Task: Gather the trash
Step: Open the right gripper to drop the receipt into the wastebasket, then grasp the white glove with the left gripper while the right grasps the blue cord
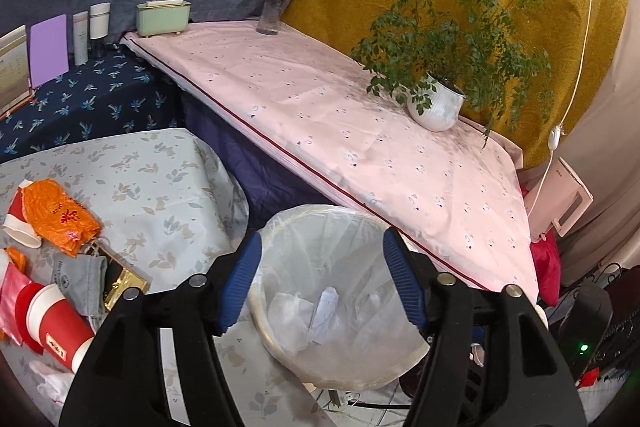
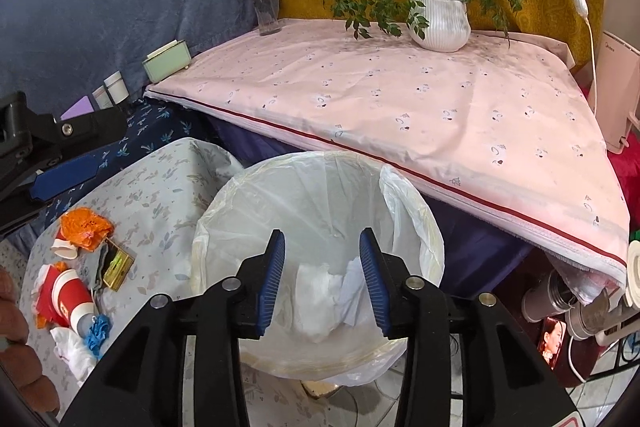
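Observation:
A bin lined with a clear bag [image 1: 280, 343] [image 2: 412, 211] stands beside the low table and holds white crumpled paper [image 1: 326, 307] [image 2: 320, 291]. My left gripper [image 1: 322, 247] is open and empty above the bin. My right gripper [image 2: 322, 239] is open and empty above the bin too. Trash lies on the leaf-print cloth at the left: an orange plastic bag [image 1: 60, 215] [image 2: 84, 227], red paper cups [image 1: 56, 327] [image 2: 74, 301], a white tissue [image 2: 74, 349] and a blue scrap [image 2: 98, 333].
A grey pouch [image 1: 82, 279] and a gold box [image 1: 124, 285] lie among the trash. A pink-covered table [image 1: 360, 131] carries a potted plant [image 1: 436, 103], a flower vase [image 1: 276, 7] and a green box [image 1: 162, 17]. Bottles [image 1: 90, 31] stand at the back left.

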The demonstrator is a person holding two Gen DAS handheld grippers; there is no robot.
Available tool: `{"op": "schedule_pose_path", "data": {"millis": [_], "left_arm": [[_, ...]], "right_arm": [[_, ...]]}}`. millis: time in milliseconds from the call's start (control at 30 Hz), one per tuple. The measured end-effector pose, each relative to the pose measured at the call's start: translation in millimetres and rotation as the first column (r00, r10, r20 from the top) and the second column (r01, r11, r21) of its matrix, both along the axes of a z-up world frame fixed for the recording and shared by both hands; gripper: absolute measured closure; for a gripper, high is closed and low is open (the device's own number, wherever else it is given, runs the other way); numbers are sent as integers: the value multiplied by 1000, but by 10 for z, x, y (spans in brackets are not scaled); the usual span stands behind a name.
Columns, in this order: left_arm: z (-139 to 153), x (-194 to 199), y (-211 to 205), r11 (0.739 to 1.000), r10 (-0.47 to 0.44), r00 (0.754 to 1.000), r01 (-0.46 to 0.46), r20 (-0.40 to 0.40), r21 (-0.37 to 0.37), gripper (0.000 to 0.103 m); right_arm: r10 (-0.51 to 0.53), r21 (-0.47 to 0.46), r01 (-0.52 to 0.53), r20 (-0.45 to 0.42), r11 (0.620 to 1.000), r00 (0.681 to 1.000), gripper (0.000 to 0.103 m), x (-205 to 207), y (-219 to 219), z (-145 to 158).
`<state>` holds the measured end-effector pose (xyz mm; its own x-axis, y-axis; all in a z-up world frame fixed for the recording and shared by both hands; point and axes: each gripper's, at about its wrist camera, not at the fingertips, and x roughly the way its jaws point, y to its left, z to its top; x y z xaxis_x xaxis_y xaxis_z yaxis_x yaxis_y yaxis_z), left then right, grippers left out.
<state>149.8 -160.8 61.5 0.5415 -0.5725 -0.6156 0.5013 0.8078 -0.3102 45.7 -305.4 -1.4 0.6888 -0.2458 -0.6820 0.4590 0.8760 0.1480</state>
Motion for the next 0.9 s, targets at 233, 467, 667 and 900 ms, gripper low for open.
{"op": "schedule_pose_path", "data": {"millis": [233, 467, 667, 900], "left_arm": [[40, -53, 248, 998, 57, 998, -58, 32, 18, 34], [32, -109, 592, 990, 133, 990, -135, 57, 47, 33], [-47, -161, 958, 976, 201, 978, -205, 54, 75, 25], [-240, -231, 1435, 950, 281, 959, -284, 46, 133, 19]], "right_arm": [[31, -22, -31, 19, 999, 999, 58, -8, 156, 139], [75, -48, -73, 44, 996, 996, 51, -14, 389, 280], [116, -55, -113, 48, 992, 992, 50, 12, 608, 331], [174, -62, -172, 33, 983, 984, 50, 68, 914, 322]]}}
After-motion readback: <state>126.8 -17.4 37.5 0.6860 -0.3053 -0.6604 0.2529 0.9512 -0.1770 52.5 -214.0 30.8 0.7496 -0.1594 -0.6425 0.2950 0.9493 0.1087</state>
